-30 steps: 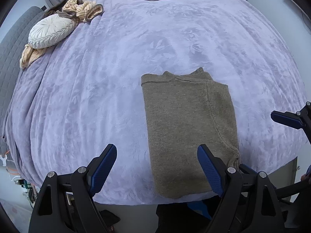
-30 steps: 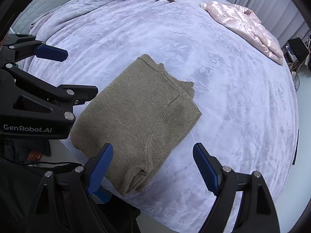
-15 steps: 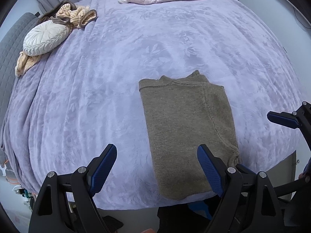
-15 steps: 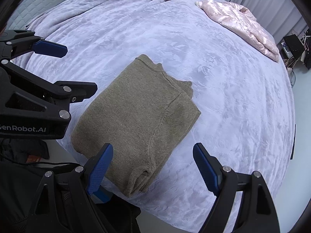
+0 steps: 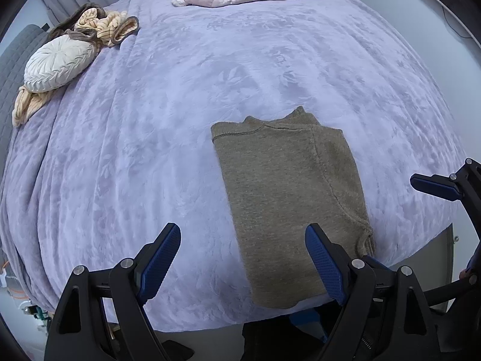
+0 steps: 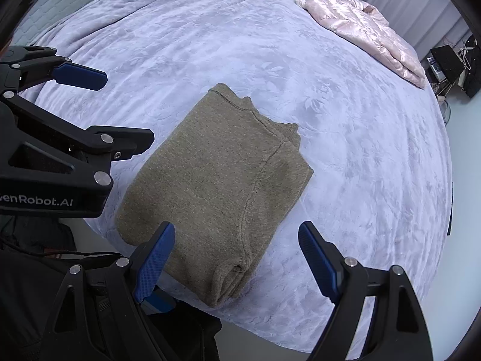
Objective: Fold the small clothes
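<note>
Olive-brown knitted sweater point(image 5: 288, 198), folded to a rectangle on the lilac plush bedspread point(image 5: 180, 120): probably soft, limp, light. Left gripper point(image 5: 242, 258) and right gripper point(image 6: 236, 254), jaws apart and empty, hover at its 6 o'clock hem; pinching all layers at that edge seems best.

Folded olive sweater point(image 6: 219, 186) on bedspread point(image 6: 345, 138)

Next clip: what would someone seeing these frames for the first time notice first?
A folded olive-brown knit sweater lies flat near the front edge of the lavender plush bedspread, between the two open blue-padded tools, left tool and right tool. Far back sit a round pleated white cushion and a shiny pink quilted jacket.
</note>
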{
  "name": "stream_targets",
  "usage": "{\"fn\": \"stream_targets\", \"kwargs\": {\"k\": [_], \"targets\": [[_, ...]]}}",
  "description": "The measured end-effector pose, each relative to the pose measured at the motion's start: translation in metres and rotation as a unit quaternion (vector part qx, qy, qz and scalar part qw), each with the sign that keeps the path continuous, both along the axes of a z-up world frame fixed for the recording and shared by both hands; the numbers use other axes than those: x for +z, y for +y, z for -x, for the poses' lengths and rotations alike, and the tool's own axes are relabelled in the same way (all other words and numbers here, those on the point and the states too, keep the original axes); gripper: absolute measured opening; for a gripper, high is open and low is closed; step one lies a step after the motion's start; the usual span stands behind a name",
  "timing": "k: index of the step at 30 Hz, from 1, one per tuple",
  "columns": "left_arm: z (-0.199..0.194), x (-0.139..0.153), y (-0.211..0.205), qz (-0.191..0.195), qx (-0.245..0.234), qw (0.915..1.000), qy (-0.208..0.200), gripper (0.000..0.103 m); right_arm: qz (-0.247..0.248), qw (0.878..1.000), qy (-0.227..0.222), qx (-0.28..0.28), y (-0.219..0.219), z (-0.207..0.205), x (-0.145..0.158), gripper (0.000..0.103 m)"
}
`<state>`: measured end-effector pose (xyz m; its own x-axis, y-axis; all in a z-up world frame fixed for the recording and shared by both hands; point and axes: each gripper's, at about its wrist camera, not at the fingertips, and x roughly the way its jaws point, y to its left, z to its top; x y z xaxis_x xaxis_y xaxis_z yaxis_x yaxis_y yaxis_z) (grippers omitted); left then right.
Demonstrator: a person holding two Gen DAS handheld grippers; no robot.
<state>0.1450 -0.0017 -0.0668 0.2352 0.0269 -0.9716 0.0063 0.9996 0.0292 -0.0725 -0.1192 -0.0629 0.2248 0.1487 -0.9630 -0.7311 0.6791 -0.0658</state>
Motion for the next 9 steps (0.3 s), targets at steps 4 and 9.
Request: {"fn": "stream_targets", "kwargs": {"k": [4, 9], "targets": [[-0.0002, -0.0011, 0.0069, 0.006, -0.001, 1.0000, 0.000, 0.086, 0.002, 1.000, -0.001, -0.007, 0.0045, 0.0028, 0.0002, 0.087], [-0.0002, -0.0017, 0.0108, 0.009, -0.002, 1.0000, 0.000, 0.086, 0.003, 1.000, 0.000, -0.013, 0.0091, 0.0050, -0.0004, 0.087]]}}
